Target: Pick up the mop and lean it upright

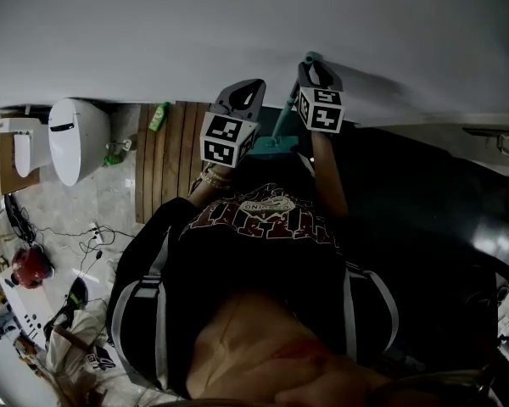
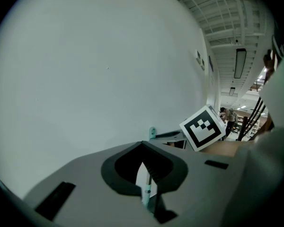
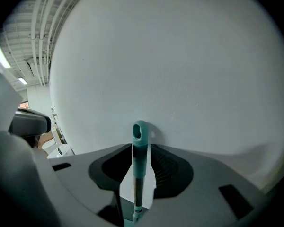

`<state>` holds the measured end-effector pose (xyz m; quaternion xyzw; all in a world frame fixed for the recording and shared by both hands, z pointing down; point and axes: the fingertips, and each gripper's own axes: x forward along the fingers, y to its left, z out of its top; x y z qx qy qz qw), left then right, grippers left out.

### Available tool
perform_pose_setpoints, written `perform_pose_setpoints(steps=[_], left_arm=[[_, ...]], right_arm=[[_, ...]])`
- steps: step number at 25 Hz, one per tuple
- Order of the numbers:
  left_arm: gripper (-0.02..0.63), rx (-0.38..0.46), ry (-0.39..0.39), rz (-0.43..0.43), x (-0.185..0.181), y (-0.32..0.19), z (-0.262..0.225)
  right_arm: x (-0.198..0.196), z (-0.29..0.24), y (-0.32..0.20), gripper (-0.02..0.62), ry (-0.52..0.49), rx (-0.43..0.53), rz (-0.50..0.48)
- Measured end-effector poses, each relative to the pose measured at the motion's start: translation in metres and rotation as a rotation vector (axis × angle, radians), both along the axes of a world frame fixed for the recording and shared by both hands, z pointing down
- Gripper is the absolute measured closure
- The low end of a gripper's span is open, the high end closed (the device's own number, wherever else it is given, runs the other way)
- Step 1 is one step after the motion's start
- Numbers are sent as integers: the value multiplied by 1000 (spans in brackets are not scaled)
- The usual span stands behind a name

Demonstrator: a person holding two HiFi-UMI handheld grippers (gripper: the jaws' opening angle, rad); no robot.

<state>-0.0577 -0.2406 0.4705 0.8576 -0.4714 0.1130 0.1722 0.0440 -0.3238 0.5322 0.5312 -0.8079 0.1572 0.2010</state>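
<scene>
The mop stands upright with its teal handle tip [image 1: 312, 58] [image 3: 139, 135] resting against the white wall [image 1: 195, 32]. Its pole runs down to the teal mop head [image 1: 270, 147] on the floor. My right gripper [image 1: 318, 79] [image 3: 138, 174] is open, its jaws standing wide on either side of the handle without pressing on it. My left gripper [image 1: 242, 93] [image 2: 144, 178] is just left of the pole with a narrow gap between its jaws. The pole [image 2: 147, 189] shows through that gap beside one pad, with light on its other side. The handle tip [image 2: 152, 132] rises beyond the jaws.
A white toilet [image 1: 72, 138] stands at the left. Beside it are a wooden slatted floor panel [image 1: 165, 164] and a green bottle [image 1: 159, 117]. Cables and a red object [image 1: 30, 265] lie on the tiled floor at lower left. A dark fixture [image 1: 441, 193] fills the right side.
</scene>
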Motion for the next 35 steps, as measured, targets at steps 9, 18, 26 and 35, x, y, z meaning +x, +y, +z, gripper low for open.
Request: perform_pose_setpoints(steps=[9,18,26,35], left_arm=[[566,-4,9,10,3,0,-3],[566,4,10,29,23,10,-5],[566,14,14,66,40,27,-11],[566,9,30,98,60,49,-13]], right_arm=[[5,-11,20,477,-26,-5,8],[20,-36,51,479,-73,34,10],[29,-58,82,503,-96,62,3],[38,-81,116,554,-121,101,1]])
